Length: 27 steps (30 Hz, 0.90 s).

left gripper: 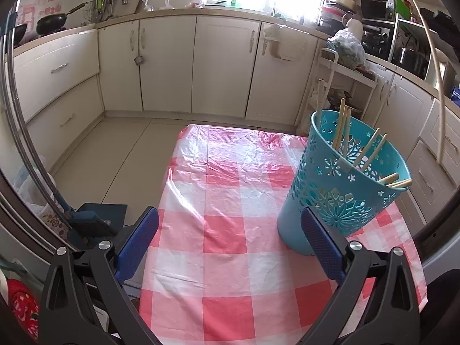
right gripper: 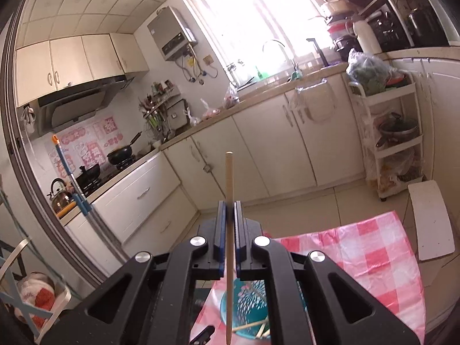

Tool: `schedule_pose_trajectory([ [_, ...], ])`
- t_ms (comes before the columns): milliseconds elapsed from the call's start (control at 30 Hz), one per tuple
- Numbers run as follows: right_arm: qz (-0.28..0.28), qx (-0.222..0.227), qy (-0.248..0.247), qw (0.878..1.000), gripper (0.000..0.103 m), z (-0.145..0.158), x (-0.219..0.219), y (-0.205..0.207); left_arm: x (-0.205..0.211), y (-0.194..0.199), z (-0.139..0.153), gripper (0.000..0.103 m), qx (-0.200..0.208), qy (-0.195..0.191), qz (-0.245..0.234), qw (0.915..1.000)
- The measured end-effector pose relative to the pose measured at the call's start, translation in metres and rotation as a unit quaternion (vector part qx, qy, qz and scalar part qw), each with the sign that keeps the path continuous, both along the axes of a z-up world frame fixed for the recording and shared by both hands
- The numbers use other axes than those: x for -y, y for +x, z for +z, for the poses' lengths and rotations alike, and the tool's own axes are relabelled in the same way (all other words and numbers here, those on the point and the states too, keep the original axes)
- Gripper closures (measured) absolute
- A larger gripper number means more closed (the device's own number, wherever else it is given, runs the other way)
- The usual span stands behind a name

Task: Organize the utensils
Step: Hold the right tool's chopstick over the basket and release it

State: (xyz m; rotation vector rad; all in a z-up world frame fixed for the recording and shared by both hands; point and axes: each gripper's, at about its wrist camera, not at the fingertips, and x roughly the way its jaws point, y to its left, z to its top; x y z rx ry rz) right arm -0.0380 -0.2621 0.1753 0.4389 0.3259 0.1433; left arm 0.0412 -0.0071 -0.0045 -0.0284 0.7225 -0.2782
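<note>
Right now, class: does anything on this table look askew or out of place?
Yes. The turquoise holder leans instead of standing upright, and its chopsticks splay in different directions, two lying across the rim.

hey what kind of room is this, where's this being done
A home kitchen, most likely. Cream cabinets run under a counter, a black wok sits on the stove with a kettle beside it, and a faucet stands below the bright window.
</note>
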Motion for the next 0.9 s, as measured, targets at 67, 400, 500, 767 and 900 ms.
schedule_pose_trajectory([
  [67, -0.026, 0.011, -0.018, 0.999, 0.097, -0.003, -0.003, 0.008, -0.001, 0.001, 0.000, 0.008, -0.004, -0.004, 0.001, 1.0000],
  [400, -0.062, -0.033, -0.113, 0.991, 0.097, -0.073, -0.024, 0.038, -0.004, 0.005, 0.001, 0.008, -0.017, -0.022, 0.006, 0.9996],
  [500, -0.049, -0.056, -0.123, 0.990, 0.097, -0.093, -0.029, 0.040, -0.002, 0.005, 0.001, 0.008, -0.018, -0.020, 0.003, 0.9996],
  [767, -0.020, -0.096, -0.137, 0.986, 0.097, -0.117, -0.035, 0.033, 0.007, 0.002, 0.001, 0.008, -0.013, 0.001, -0.001, 0.9999],
  [900, -0.019, -0.097, -0.131, 0.986, 0.097, -0.113, -0.032, 0.017, 0.009, 0.001, 0.003, 0.008, -0.010, 0.015, 0.004, 0.9998],
])
